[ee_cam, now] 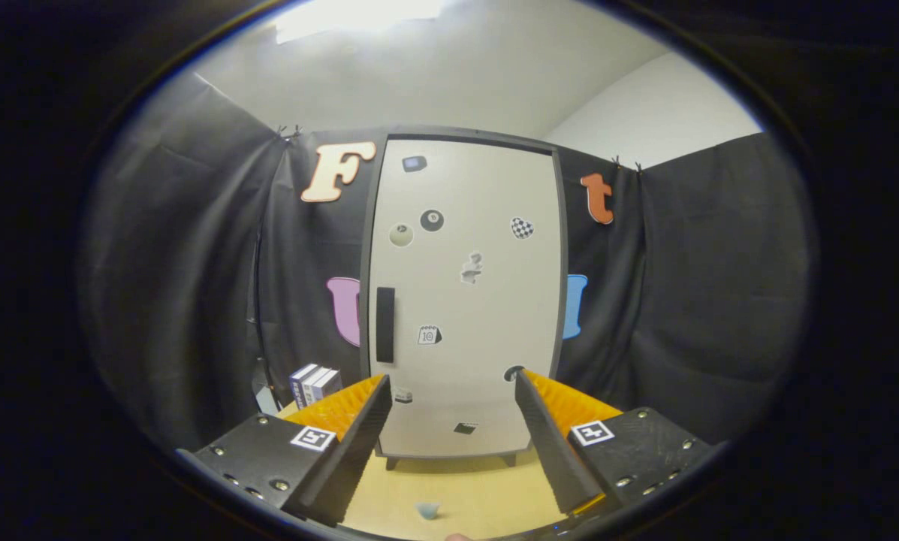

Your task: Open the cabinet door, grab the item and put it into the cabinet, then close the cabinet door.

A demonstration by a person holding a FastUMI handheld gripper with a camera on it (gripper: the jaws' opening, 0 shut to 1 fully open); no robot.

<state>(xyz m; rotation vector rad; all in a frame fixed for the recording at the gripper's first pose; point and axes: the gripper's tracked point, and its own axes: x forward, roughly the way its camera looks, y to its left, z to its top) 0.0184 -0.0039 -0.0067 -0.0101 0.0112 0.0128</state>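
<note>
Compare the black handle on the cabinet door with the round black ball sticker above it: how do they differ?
The handle is a tall upright bar near the door's edge; the ball sticker is a small disc with a pale centre, higher and further in. Both are black and sit on the shut cabinet door, beyond the open gripper.

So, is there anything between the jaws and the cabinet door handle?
Nothing visible. The gripper is open, and bare table lies ahead of it up to the closed cabinet door; its handle is unobstructed.

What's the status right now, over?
Gripper jaws open, holding nothing. Cabinet door shut, handle untouched, beyond the jaws. Boxes beside the cabinet. Nothing blocking.
</note>
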